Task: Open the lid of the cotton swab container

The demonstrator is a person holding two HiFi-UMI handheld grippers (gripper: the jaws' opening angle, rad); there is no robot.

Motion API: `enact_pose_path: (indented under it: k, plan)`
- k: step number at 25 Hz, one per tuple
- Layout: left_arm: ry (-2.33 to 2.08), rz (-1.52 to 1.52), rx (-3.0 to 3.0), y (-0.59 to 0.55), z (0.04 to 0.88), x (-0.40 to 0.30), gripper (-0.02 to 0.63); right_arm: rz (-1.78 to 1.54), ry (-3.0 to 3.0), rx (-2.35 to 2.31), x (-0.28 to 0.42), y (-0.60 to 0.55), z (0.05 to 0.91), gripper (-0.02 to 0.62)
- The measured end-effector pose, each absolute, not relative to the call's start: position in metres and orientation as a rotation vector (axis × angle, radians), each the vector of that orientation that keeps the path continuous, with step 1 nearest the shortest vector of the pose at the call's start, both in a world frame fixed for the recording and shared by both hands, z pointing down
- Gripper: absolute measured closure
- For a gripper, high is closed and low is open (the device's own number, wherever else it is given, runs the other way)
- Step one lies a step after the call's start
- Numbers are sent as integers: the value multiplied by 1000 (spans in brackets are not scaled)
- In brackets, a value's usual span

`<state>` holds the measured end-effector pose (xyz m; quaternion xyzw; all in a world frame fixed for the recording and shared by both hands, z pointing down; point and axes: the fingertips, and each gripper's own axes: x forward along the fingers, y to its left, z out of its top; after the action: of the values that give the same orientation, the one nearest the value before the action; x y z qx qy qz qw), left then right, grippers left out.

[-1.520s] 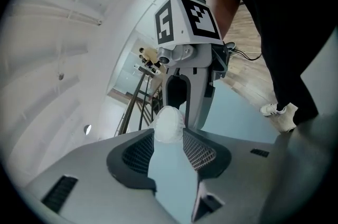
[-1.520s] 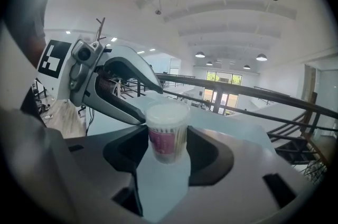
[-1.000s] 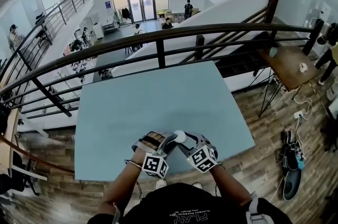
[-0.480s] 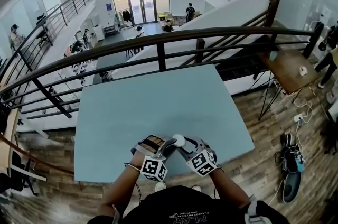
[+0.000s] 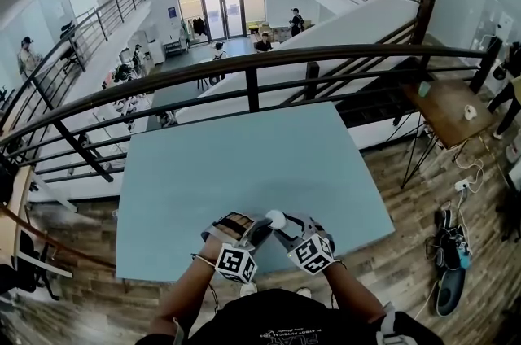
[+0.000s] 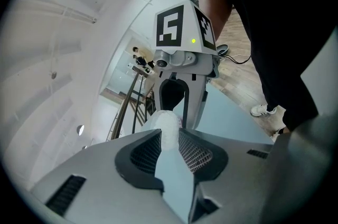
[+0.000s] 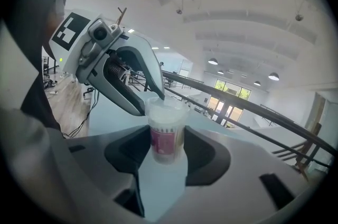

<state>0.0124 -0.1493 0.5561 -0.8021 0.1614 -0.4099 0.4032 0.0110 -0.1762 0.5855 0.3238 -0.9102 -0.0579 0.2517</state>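
Head view, cotton swab container (image 5: pixel 277 217) just above table's (image 5: pixel 244 156) near edge, broad tabletop beyond, right gripper (image 7: pixel 168 139) clamped on container body, left gripper (image 6: pixel 170 138) jaws closing against lid (image 6: pixel 165 123).

The blue table (image 5: pixel 244 164) lies open from its middle out to 9, 12 and 3 o'clock, and a hand can sweep there freely. The crowding is at 6 o'clock, by the near edge. There the left gripper (image 5: pixel 262 223) and right gripper (image 5: pixel 282 231) meet around the small container (image 5: pixel 276 216). The left jaws are closing with the lid (image 6: pixel 168 125) between them, and the right jaws are clamped on its body. Past the far edge, a dark railing (image 5: pixel 252 63) bars 12 o'clock.
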Motion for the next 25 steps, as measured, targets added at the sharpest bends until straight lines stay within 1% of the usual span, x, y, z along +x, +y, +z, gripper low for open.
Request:
enact_pose_path:
  k: [6, 25]
  plan:
    - [433, -1027, -2020, -146, 552, 1, 492, -179, -2493, 870, 1, -174, 582, 390]
    - [440, -1033, -2047, -154, 552, 1, 501, -134, -2520, 853, 0, -181, 584, 388]
